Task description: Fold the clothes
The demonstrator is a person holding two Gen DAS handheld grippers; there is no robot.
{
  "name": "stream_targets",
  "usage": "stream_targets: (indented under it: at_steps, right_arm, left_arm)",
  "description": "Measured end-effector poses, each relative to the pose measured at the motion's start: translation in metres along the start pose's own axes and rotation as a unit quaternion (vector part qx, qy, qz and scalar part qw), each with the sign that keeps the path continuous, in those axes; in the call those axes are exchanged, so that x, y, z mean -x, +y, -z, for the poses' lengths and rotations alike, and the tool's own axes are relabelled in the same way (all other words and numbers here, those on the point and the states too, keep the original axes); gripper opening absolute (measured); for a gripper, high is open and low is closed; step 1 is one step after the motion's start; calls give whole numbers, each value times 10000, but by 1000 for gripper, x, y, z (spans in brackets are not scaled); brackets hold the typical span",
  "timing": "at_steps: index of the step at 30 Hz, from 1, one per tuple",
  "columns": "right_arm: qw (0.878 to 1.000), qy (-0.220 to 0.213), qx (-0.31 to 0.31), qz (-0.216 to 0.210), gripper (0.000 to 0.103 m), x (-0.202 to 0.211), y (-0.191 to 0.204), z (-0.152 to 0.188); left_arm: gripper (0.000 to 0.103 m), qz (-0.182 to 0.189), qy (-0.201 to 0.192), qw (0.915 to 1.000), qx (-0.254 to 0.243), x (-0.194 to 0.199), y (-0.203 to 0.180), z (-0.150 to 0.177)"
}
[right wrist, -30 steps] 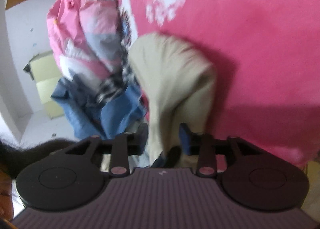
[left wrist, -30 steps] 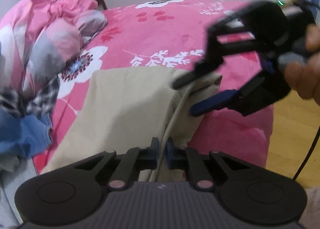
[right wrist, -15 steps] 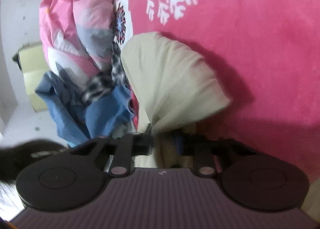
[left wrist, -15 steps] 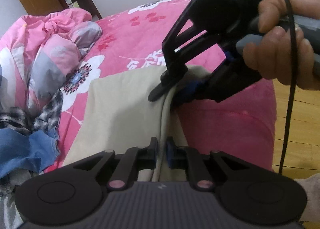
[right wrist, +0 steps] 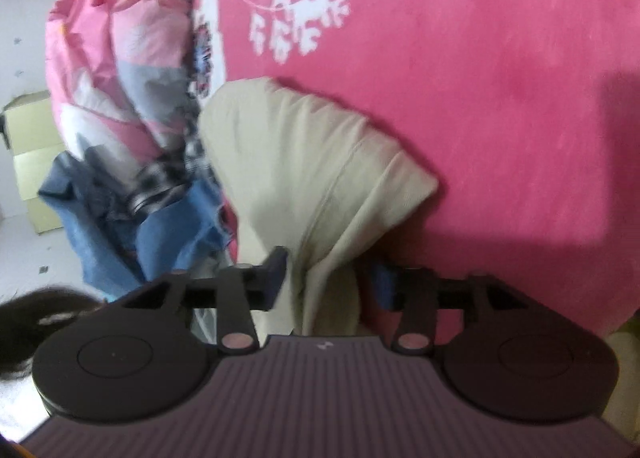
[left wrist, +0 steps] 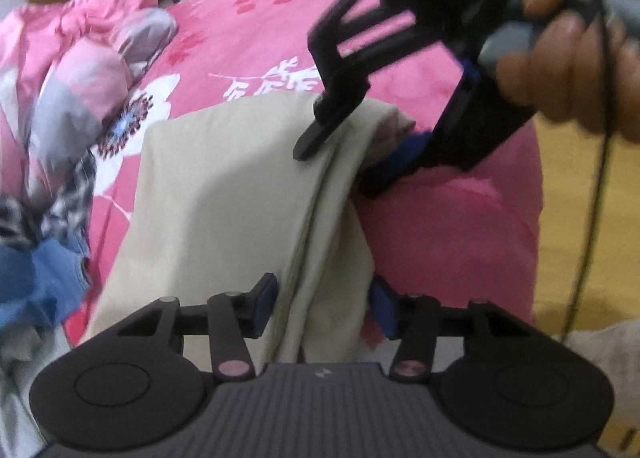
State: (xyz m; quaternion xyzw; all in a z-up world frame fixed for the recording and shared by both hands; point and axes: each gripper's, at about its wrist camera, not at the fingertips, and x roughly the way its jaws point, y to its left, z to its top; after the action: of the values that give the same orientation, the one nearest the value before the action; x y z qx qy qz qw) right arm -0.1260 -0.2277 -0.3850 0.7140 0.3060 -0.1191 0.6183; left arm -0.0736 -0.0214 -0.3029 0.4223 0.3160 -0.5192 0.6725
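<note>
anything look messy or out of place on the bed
Yes: a crumpled heap of clothes, blue denim and a checked piece, lies unfolded at the bed's left edge beside the beige garment, spilling over the side.

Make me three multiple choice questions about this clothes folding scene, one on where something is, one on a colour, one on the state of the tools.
1. Where does the beige garment lie?
A. on the pink bedspread
B. on the wooden floor
C. in a cardboard box

2. What colour is the garment heaped beside the beige one, under the checked cloth?
A. green
B. blue
C. yellow

3. How do the left tool and right tool stand?
A. both wide apart, with beige cloth passing between the fingers
B. both pressed shut on bare bedspread
C. one lying on the floor

Answers:
1. A, the beige cloth is spread over the flowered pink cover.
2. B, the blue garment shows at the bed's edge.
3. A, each wrist view shows a broad gap with cloth running through it.
</note>
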Motion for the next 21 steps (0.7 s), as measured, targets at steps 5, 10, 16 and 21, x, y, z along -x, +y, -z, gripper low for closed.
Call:
stream_targets:
  at_steps: [5, 10, 16, 21]
  right_arm:
    - [9997, -67, -235, -54, 44, -7, -2, -7]
    - [9995, -35, -310, 1, 36, -5, -3, -8]
    - [9998, -9, -154, 153, 21, -10, 3, -12]
    - [9919, 76, 1110, -614, 14, -3, 38, -8]
  left_arm:
    - [62, 692, 2, 9921, 1042, 12, 31, 1]
    - [60, 707, 246, 9886, 1308, -4, 45, 8]
    - [53, 264, 300, 9979, 502, -12, 26, 12]
    - [23, -426, 21, 9983, 401, 3, 23, 11]
